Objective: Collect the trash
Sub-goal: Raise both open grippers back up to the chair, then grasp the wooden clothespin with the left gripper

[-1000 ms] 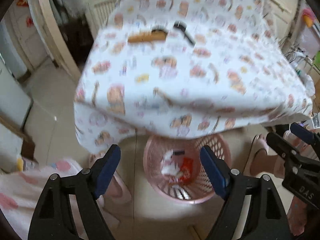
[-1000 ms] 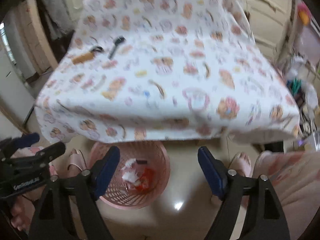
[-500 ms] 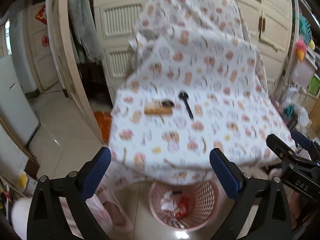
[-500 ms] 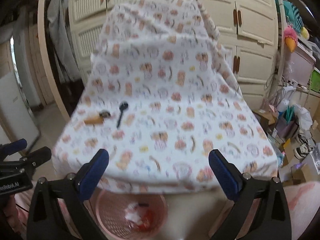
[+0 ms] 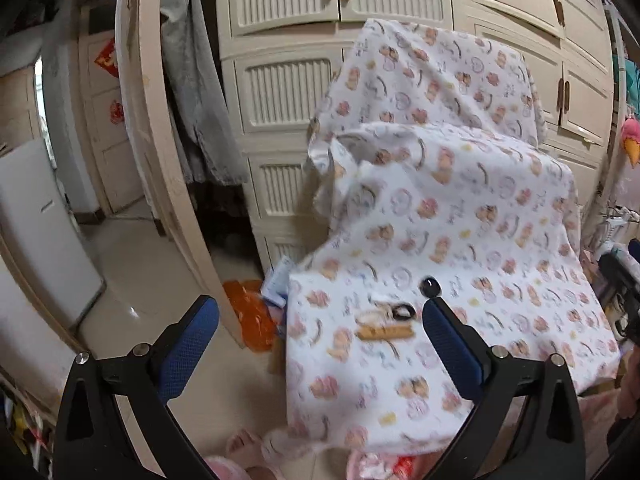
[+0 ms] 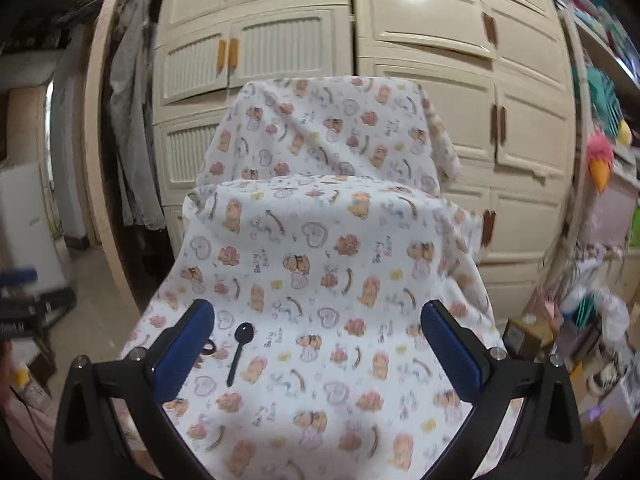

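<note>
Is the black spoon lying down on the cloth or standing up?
Lying down. The black spoon lies flat on the patterned cloth, bowl end away from the camera, handle toward it. Nothing holds it; the right gripper is open.

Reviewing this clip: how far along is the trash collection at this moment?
Partly done: the pink basket at the bottom edge already shows scraps inside. Nothing is in hand; the left gripper and right gripper are both open. Left: the black spoon and brown wrapper on the printed cloth.

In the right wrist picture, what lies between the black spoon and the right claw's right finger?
Only bare printed cloth lies between the black spoon and that finger; the right wrist view shows it.
</note>
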Available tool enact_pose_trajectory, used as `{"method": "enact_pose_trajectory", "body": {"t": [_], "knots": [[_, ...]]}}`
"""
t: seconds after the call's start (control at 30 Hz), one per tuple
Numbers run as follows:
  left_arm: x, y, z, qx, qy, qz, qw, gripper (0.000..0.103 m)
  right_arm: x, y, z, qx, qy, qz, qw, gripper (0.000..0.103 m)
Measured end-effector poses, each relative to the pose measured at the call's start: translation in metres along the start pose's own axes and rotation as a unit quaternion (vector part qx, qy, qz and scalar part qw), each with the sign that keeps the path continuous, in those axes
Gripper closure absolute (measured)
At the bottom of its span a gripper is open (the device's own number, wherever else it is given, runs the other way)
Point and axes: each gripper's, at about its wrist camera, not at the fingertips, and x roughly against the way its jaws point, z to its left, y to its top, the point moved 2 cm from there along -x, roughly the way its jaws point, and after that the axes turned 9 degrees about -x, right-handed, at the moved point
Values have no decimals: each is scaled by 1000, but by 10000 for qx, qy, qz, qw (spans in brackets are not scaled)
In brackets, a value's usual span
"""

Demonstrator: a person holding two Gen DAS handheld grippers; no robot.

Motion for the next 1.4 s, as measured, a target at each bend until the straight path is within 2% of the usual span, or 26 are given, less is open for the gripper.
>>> {"method": "enact_pose_trajectory", "body": {"t": [0.07, 0.13, 0.27, 0.37, 0.43, 0.5, 0.6, 0.7, 0.83, 0.97, 1.03, 1.27, 1.3, 1.33, 1.37, 1.4], "knots": [[-5, 1, 2, 63, -282, -190, 9994, 2, -9, -5, 1, 47, -120, 71, 9999, 0], [-13, 1, 3, 117, -336, -244, 9991, 2, -18, -16, 0, -25, -27, 258, 9997, 0], [-43, -6, 5, 149, -164, 151, 9996, 2, -34, -37, -2, 29, -82, 538, 9985, 0], [-64, -18, 11, 317, -172, 438, 9984, 2, -45, -48, -2, 39, -90, 744, 9972, 0], [-78, -29, 13, 473, -347, 632, 9963, 2, -49, -54, -1, 71, -80, 825, 9965, 0], [-91, -37, 10, 520, -704, 879, 9923, 2, -55, -59, 2, 78, -13, 954, 9954, 0], [-107, -41, -2, 353, -1012, 1114, 9880, 2, -60, -63, 7, 128, 44, 1046, 9944, 0], [-124, -45, -15, 65, -1081, 1374, 9846, 2, -63, -65, 11, 182, 81, 1106, 9937, 0], [-147, -46, -42, -739, -1190, 1575, 9775, 2, -70, -67, 12, 118, 83, 1206, 9926, 0], [-171, -55, -65, -1375, -1097, 1840, 9671, 2, -76, -68, 10, 114, 61, 1318, 9912, 0], [-181, -58, -70, -1383, -1057, 1942, 9654, 1, -78, -69, 9, 137, 35, 1355, 9907, 0], [-192, -54, -75, -976, -1134, 2015, 9680, 2, -87, -69, 5, 52, 12, 1518, 9884, 0], [-193, -54, -76, -945, -1126, 2016, 9684, 3, -87, -69, 4, 21, 16, 1538, 9881, 0], [-194, -54, -75, -885, -1112, 1994, 9696, 9, -88, -69, 3, -13, 22, 1554, 9878, 0], [-194, -53, -75, -773, -1142, 1976, 9705, 23, -88, -69, 2, -43, 28, 1569, 9876, 0], [-193, -52, -73, -640, -1235, 1990, 9701, 30, -89, -69, 1, -84, 31, 1594, 9872, 0]]}}
